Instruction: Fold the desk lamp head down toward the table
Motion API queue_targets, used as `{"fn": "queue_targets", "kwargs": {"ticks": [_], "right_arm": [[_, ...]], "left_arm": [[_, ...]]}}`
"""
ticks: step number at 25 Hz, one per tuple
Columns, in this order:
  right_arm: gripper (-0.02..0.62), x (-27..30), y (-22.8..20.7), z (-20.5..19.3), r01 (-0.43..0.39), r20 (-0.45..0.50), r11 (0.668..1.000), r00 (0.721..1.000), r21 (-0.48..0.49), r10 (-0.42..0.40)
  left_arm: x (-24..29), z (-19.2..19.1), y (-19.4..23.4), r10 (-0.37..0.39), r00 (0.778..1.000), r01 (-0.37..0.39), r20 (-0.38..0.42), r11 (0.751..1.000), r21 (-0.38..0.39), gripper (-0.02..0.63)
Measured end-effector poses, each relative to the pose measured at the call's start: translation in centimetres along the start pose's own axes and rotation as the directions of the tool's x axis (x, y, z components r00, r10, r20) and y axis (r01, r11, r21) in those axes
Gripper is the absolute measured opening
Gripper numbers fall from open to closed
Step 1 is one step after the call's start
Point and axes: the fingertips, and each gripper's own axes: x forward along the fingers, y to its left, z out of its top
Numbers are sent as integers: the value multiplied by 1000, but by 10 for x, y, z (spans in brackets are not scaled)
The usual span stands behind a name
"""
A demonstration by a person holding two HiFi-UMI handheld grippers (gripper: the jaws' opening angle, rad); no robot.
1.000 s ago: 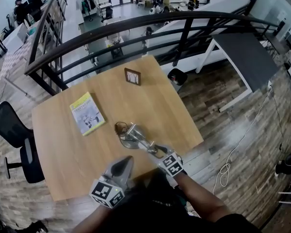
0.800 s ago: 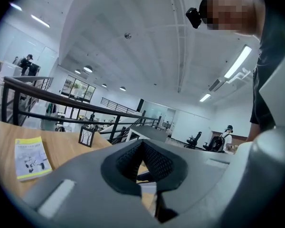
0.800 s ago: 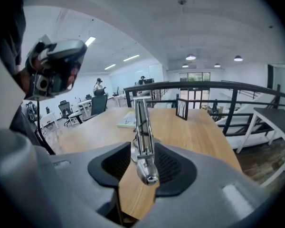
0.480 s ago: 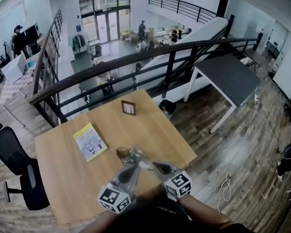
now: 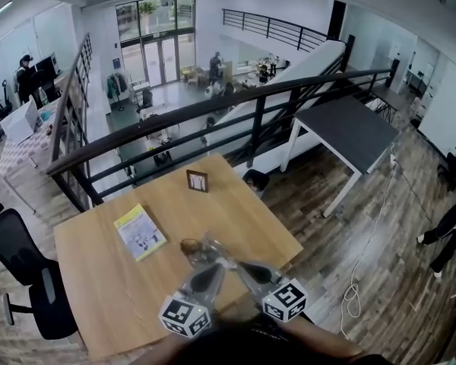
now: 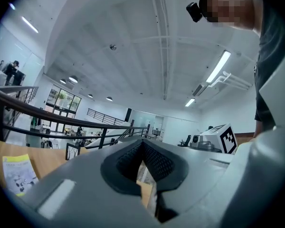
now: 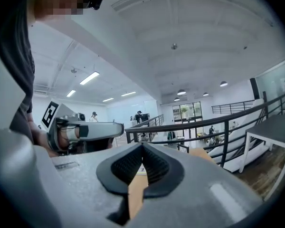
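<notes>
The silver metal desk lamp (image 5: 201, 251) with its brown round base sits near the front edge of the light wooden table (image 5: 99, 280), just ahead of both tools; it is blurred in the head view, yet it appears low and compact against the tabletop, with no arm seen rising from it. The fold is therefore judged done or all but done, though how far the head is tilted cannot be made out.

The left gripper (image 5: 213, 268) is held level above the table, its black ribbed pads (image 6: 156, 163) brought together at the tips with nothing caught between them; the right gripper (image 5: 242, 265) is held beside it in the same way, its jaws also closed and empty, as is seen in its own view (image 7: 142, 147). Neither tool touches the lamp.

A yellow-covered booklet (image 5: 139, 233) and a small dark-framed picture (image 5: 197, 180) lie well apart from the lamp and are not involved.

If the head proves not fully lowered, one tool would have to be opened, brought down onto the head and pressed gently while the base is steadied; otherwise only withdrawal is called for.
</notes>
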Motion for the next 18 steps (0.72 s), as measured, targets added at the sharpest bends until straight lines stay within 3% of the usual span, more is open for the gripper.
{"fn": "queue_targets", "kwargs": {"ticks": [5,8,18], "right_arm": [[3,-24,11,17,-26,56,999,998,45,23],[3,-49,14,24,-32,88,998,996,57,27],[3,-172,35,7,-99,83,995,992,27,96]], "left_arm": [[-7,14,-13,43,996,-45,80,999,28,2],[-8,12,-35,65,994,-68,85,997,31,2],[-15,-42,-153,131,989,-132,72,991,8,2]]}}
